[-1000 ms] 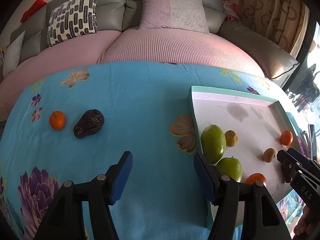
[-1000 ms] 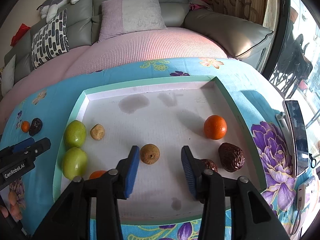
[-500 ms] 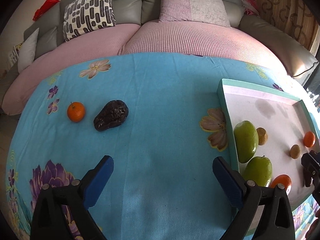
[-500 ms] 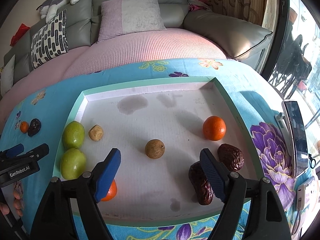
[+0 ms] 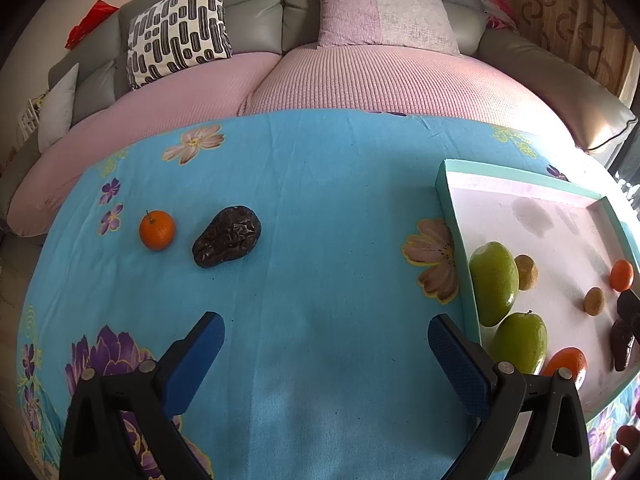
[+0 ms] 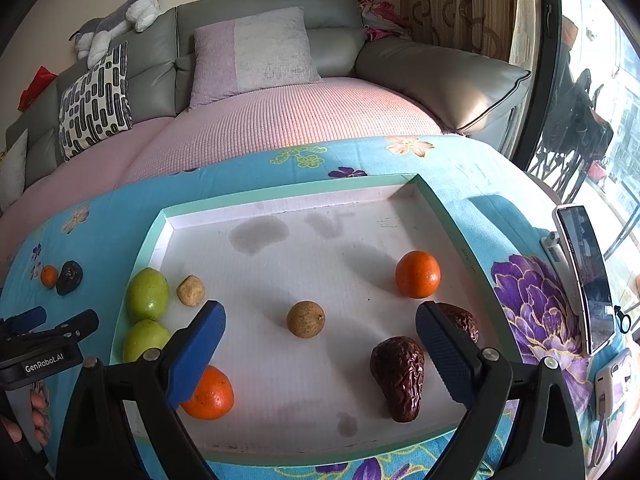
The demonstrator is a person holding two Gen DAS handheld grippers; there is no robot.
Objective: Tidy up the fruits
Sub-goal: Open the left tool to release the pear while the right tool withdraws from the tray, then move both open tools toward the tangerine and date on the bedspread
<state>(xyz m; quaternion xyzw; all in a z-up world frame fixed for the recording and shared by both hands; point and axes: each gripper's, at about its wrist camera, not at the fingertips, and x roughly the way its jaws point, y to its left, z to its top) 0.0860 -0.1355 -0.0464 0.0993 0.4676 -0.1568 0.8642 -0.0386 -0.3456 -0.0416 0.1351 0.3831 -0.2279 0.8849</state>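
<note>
On the blue floral cloth (image 5: 320, 220) lie a small orange (image 5: 157, 230) and a dark wrinkled date (image 5: 227, 236), side by side at the left. My left gripper (image 5: 326, 348) hangs open over bare cloth, nearer than both, with nothing between its fingers. The green-rimmed white tray (image 6: 280, 196) holds two green fruits (image 6: 147, 294), two oranges (image 6: 418, 274), a round brown fruit (image 6: 305, 319), a pale lumpy fruit (image 6: 191, 290) and two dark dates (image 6: 398, 374). My right gripper (image 6: 320, 340) is open above the tray's near half, holding nothing.
A pink-covered grey sofa with cushions runs along the far table edge. A phone on a stand (image 6: 586, 276) and another device (image 6: 608, 384) sit right of the tray. In the right wrist view, the left gripper's body (image 6: 44, 338) and a hand show at the left.
Both grippers have opened wide. The left one swung left, away from the tray, toward the orange and date. The right one released a date, which now lies in the tray.
</note>
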